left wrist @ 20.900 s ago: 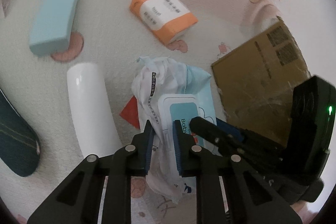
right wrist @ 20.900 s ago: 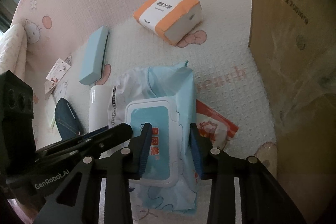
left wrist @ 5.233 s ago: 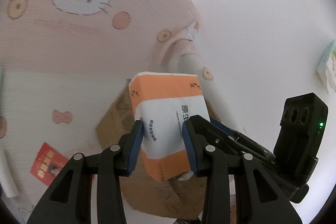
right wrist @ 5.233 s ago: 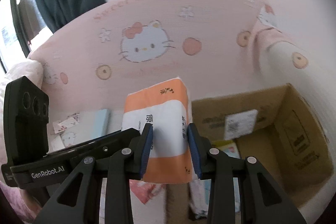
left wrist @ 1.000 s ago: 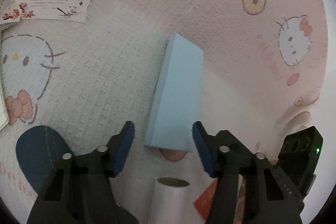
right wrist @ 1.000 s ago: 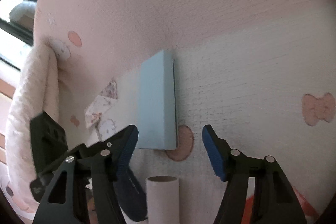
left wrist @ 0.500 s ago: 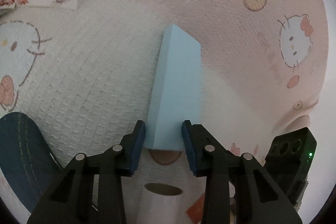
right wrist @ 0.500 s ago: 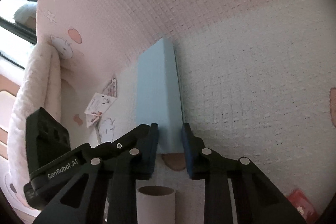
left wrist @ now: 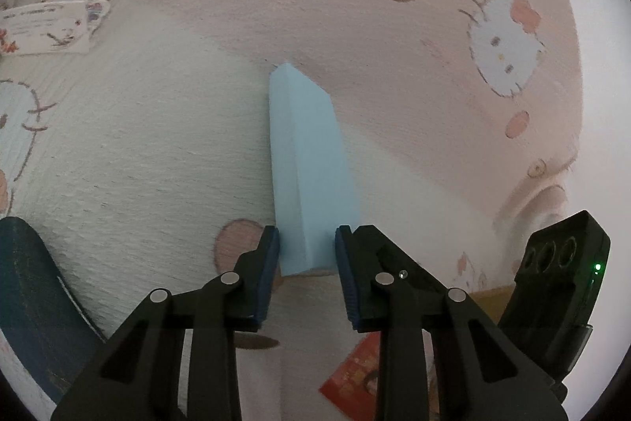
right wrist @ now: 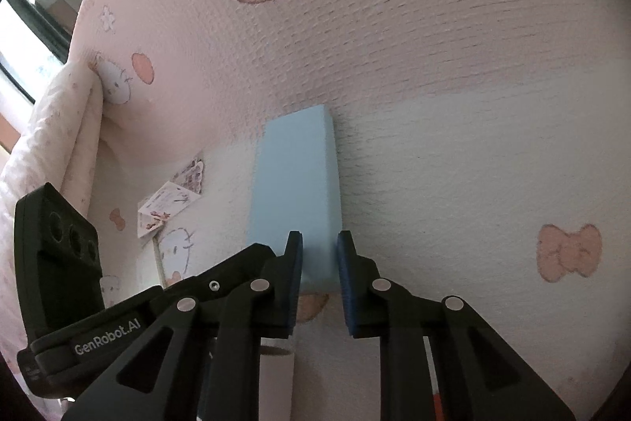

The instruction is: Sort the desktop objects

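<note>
A light blue block (left wrist: 311, 160) stands tipped up on its long edge on the white mat, far end against the pink padded wall. In the left wrist view my left gripper (left wrist: 307, 263) has its blue pads on both sides of the block's near end, jaws still closing. The right wrist view shows the block (right wrist: 295, 184) broad face up, its near end pinched by my right gripper (right wrist: 319, 263), also still closing. Each gripper's black housing shows at the edge of the other's view.
A white tube (right wrist: 276, 373) lies just under the fingers. A dark blue pouch (left wrist: 35, 302) sits at the left, a red packet (left wrist: 355, 377) and a cardboard box edge (left wrist: 489, 296) at the lower right. Printed cards (left wrist: 47, 26) lie by the wall.
Both grippers went from wide open around the block's near end to pressing on it. The block has tipped from lying flat onto its edge.
</note>
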The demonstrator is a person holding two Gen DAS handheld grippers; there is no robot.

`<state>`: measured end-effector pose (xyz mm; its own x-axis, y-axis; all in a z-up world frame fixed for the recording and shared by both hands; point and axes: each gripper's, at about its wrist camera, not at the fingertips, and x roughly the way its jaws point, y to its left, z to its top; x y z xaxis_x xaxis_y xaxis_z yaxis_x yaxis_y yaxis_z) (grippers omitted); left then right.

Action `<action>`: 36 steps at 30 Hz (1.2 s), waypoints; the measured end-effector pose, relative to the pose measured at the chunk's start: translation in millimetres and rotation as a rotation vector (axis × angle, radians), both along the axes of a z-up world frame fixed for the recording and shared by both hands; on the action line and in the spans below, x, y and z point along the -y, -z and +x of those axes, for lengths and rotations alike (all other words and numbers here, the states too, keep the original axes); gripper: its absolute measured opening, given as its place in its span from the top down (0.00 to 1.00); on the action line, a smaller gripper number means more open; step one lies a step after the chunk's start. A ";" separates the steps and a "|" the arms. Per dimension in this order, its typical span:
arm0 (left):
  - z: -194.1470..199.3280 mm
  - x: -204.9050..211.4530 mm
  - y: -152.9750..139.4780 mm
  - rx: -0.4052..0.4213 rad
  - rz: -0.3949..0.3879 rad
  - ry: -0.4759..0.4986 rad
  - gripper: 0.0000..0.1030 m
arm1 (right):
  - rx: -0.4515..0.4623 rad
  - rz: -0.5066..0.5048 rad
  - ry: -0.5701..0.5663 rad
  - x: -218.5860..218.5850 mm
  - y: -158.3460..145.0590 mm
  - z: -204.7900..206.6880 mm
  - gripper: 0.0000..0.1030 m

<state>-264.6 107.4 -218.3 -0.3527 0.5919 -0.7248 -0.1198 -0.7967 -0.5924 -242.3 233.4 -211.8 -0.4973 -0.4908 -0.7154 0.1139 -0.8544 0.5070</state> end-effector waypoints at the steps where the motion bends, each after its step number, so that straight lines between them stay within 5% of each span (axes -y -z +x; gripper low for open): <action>1: 1.8 -1.3 -0.7 0.004 0.006 0.009 0.69 | 0.000 0.011 0.007 -3.0 -1.9 3.7 0.85; 13: 49.3 -10.4 9.5 0.097 0.068 0.111 0.71 | 0.084 0.048 0.105 -40.0 -3.9 61.0 0.85; 36: 122.8 0.8 15.5 0.108 -0.012 0.190 0.72 | 0.163 0.124 0.073 -43.1 5.3 135.0 0.85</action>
